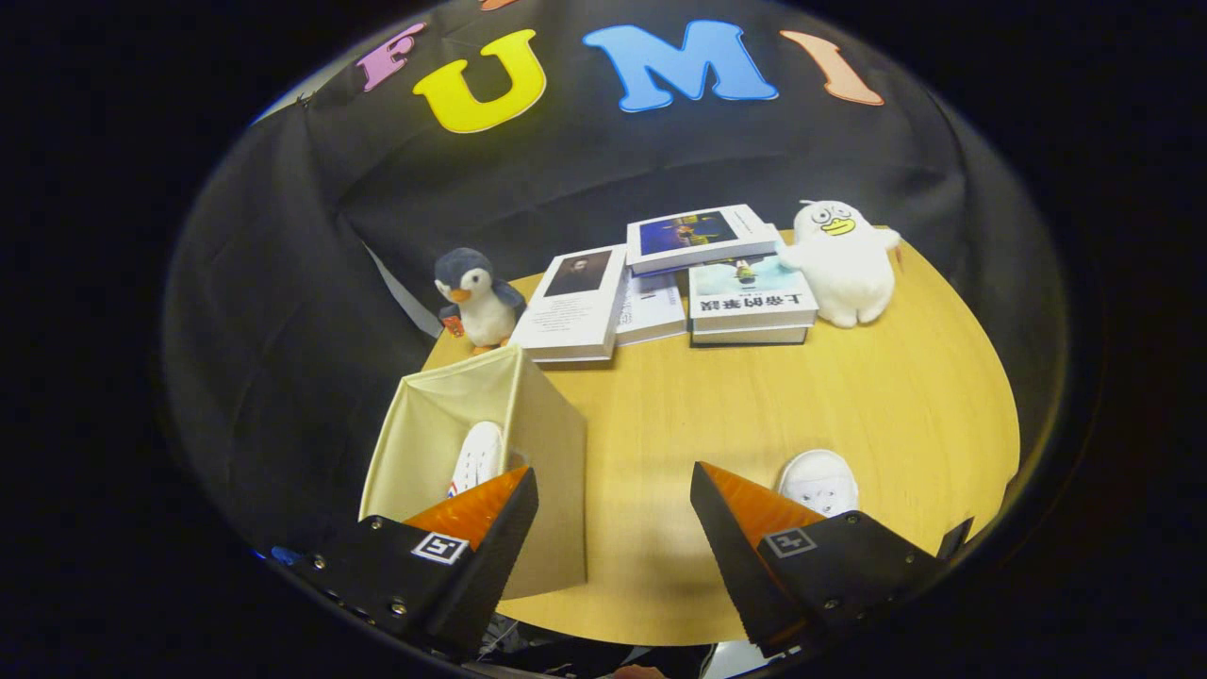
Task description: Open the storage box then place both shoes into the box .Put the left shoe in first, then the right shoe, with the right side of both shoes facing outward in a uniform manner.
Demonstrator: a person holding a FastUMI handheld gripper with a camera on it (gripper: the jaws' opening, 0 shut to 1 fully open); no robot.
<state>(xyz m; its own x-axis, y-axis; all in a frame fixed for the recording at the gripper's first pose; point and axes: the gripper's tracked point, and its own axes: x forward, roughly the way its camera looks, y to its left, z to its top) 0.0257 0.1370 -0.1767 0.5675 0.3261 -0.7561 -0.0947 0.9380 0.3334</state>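
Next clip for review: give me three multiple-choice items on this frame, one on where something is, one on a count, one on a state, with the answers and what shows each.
1. Where is the shoe that lies on the table?
A. just beyond the right finger
B. on the books
C. beside the penguin

2. How many plush toys stand at the far side of the table?
A. one
B. two
C. four

3. How is the gripper?
A. shut on a shoe
B. shut on the box wall
C. open, holding nothing

Answers:
1. A: the white shoe peeks out just past the right finger.
2. B: a penguin and a white duck flank the books.
3. C: the fingers stand wide apart with bare table between them; the other shoe already sits in the open storage box.
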